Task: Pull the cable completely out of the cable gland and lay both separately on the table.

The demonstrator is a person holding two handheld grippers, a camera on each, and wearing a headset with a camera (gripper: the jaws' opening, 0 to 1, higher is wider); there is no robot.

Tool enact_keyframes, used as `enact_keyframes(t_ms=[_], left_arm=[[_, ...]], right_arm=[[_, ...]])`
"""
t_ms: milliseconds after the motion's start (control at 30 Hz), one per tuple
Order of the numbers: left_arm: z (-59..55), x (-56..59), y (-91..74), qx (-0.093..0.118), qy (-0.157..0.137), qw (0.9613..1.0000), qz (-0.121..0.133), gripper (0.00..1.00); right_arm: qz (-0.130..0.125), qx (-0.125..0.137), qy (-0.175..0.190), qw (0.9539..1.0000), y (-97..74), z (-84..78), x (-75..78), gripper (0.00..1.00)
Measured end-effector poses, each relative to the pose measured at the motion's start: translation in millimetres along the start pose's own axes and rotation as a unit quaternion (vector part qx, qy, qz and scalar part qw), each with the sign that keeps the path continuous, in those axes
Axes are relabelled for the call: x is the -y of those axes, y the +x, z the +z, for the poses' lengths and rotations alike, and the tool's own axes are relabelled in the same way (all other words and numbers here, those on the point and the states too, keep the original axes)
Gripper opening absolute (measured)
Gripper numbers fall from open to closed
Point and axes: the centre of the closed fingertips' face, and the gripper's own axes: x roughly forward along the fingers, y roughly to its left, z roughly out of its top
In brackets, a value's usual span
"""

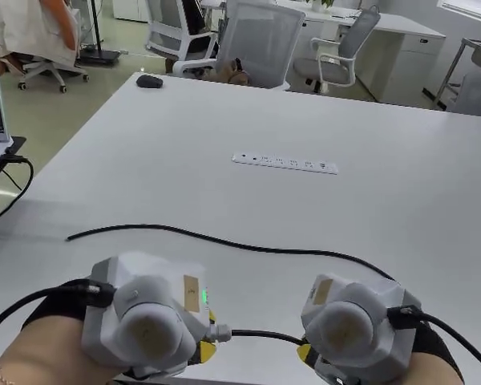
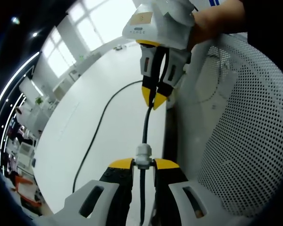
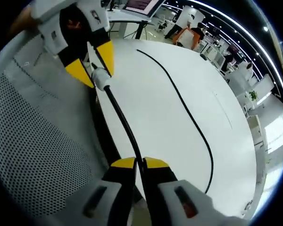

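White table (image 1: 401, 200), office room, swivel chairs (image 1: 260, 40) past the far edge. Power strip (image 1: 284, 163) lies flat mid-table; mouse (image 1: 149, 81) sits near the far left edge.

Left gripper (image 2: 142, 165): yellow tips clamped on the white cable gland (image 3: 100, 78), held at the near table edge.

Right gripper (image 3: 140, 164): tips pinched on the black cable (image 1: 248, 247), near the gland and facing the left gripper. The cable is straight between the two.

In the left gripper view the cable runs through the gland and shows on both sides of it. Beyond the right gripper it curves back across the table to a free end at left, well apart from the power strip.

Mesh chair back (image 2: 245, 141) is close beside both grippers.
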Motion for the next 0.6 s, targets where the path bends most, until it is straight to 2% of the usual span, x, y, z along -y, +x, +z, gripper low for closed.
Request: enact_keyframes(t_ms=[67,133,167,200,333,467,567,600], left_arm=[[-0.2,0.0,0.3,0.001,-0.002,1.0000,-0.001,0.17],[-0.9,-0.6,0.1,-0.001,-0.001,1.0000,0.001,0.17],[1.1,-1.2,-0.5,0.004,-0.002,1.0000,0.003,0.17],[3.9,-0.9,-0.8,0.011,-0.007,0.9999,0.001,0.17],[2.0,1.5,0.4,0.006,-0.001,1.0000,-0.003,0.17],[5.1,5.6,0.8,0.011,0.007,0.9999,-0.010,0.17],[7.2,6.5,0.5,0.016,0.009,0.9998,-0.011,0.17],[7.7,5.8,0.2,0.018,0.006,0.9998,-0.010,0.17]], right_arm=[[-0.005,-0.008,-0.002,1.0000,0.2,-0.8,0.2,0.07],[-0.002,-0.001,-0.008,1.0000,0.2,3.9,-3.1,0.21],[0.002,0.005,-0.009,0.9999,0.4,6.7,-5.0,0.24],[0.021,0.034,-0.012,0.9991,0.4,18.5,-13.0,0.26],[0.029,0.068,-0.032,0.9968,-3.4,34.4,-20.1,0.31],[0.055,0.112,-0.060,0.9903,-8.5,52.6,-34.9,0.27],[0.064,0.127,-0.075,0.9870,-12.4,58.8,-42.0,0.19],[0.062,0.125,-0.079,0.9871,-12.4,57.5,-42.6,0.14]])
